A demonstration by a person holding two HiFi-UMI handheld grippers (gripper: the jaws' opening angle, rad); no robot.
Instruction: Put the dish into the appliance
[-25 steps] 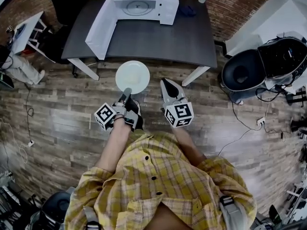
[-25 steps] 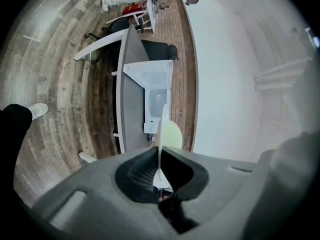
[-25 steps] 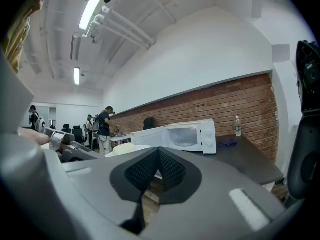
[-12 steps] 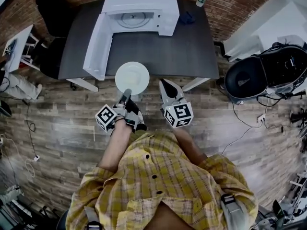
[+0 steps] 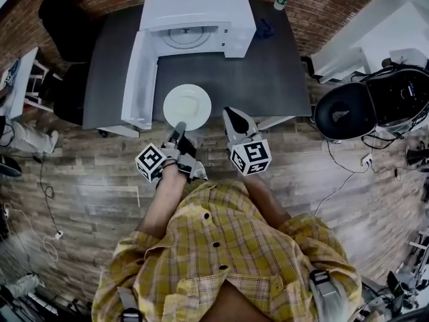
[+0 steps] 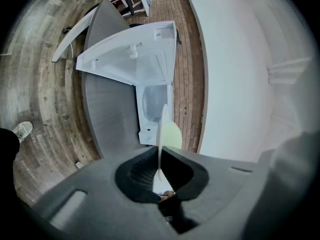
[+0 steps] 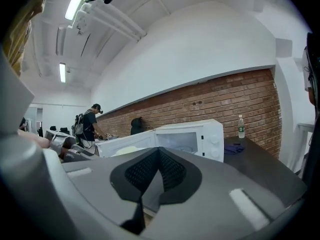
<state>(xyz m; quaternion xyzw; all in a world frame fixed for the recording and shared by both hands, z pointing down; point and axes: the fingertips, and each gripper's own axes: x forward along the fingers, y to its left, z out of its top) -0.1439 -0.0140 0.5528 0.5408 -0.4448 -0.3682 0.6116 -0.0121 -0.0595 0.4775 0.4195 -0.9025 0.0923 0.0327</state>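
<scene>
A: Left gripper [image 5: 179,127]?
B: Clamped on the near rim of the white dish [image 5: 188,104]. The dish hung over the front edge of the table [image 5: 268,72], before the microwave [image 5: 198,15], whose door [image 5: 142,79] stood open at left.
A: Right gripper [image 5: 232,115]?
B: Jaws pressed together, nothing between them; it was just right of the dish.

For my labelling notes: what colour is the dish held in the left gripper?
The dish is plain white, seen best in the head view.
</scene>
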